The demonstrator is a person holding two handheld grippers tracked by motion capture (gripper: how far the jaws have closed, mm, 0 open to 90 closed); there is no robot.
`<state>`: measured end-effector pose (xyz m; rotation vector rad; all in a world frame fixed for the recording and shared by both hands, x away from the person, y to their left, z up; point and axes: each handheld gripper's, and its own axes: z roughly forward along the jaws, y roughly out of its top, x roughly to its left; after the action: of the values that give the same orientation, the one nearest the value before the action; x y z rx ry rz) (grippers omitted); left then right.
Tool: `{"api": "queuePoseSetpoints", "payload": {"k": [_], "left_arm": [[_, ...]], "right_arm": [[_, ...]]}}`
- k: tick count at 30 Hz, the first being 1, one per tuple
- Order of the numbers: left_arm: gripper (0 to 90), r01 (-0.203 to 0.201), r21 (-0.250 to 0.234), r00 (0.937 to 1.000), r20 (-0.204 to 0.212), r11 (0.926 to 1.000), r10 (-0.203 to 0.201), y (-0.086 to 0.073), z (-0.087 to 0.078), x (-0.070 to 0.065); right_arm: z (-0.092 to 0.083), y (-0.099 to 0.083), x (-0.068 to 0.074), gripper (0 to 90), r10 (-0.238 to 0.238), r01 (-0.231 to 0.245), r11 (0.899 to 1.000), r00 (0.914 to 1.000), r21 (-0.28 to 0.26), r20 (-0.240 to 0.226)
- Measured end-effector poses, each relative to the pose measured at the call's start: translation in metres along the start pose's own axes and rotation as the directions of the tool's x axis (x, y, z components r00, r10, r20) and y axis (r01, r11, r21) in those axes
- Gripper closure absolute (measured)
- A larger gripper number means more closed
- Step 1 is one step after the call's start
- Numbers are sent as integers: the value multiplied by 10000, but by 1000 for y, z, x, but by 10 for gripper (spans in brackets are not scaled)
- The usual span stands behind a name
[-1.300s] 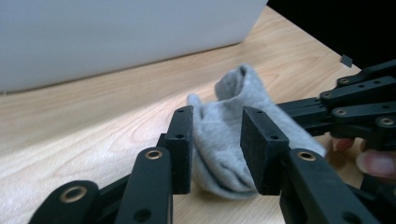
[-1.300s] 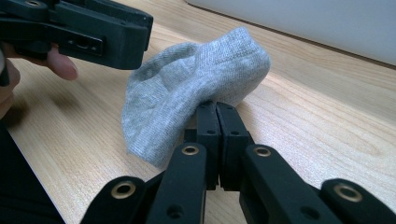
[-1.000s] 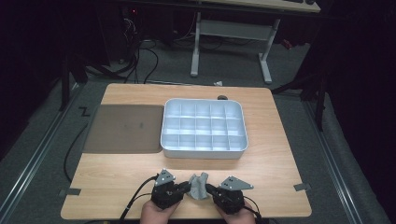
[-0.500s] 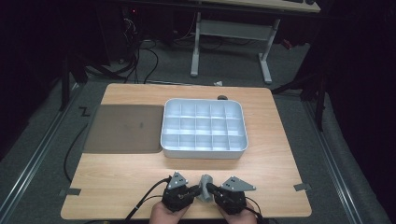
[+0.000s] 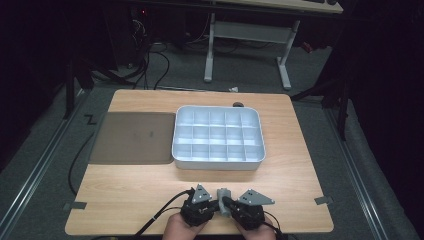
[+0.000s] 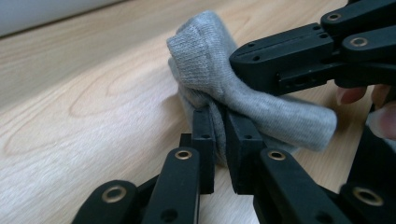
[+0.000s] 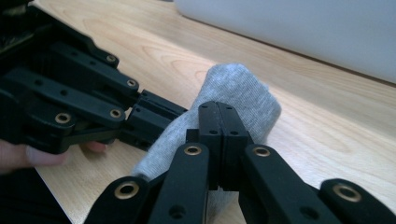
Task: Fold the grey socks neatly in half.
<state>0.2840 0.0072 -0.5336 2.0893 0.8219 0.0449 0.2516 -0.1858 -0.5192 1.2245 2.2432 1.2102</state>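
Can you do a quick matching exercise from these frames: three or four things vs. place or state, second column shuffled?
Things:
1. grey sock
2. compartment tray
3. dark mat
4. left gripper

Place or state:
A. lying left of the tray
B. empty, mid-table
C. pinched by both grippers
D. jaws closed on fabric at the near table edge

Pairs: 1-C, 2-B, 3-A, 4-D

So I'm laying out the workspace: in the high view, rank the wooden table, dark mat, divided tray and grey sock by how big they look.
Largest to smallest:
1. Wooden table
2. Divided tray and dark mat, which look close in size, so I won't split them
3. Grey sock, far the smallest, pinched between both grippers
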Motion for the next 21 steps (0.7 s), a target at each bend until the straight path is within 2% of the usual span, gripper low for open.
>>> {"api": "queuePoseSetpoints", "payload": {"k": [5, 13, 21], "left_arm": [[828, -58, 5, 9999, 83, 10000, 58, -2, -2, 2], [787, 334, -148, 9992, 209, 9993, -331, -5, -5, 7], [762, 409, -291, 9990, 202, 9987, -403, -8, -11, 9]], "right_arm": [[3, -2, 3, 900, -131, 131, 9999, 9999, -3, 39], [5, -4, 4, 900, -265, 264, 9996, 9996, 35, 72], [7, -4, 5, 900, -412, 411, 9991, 9991, 49, 45]]}}
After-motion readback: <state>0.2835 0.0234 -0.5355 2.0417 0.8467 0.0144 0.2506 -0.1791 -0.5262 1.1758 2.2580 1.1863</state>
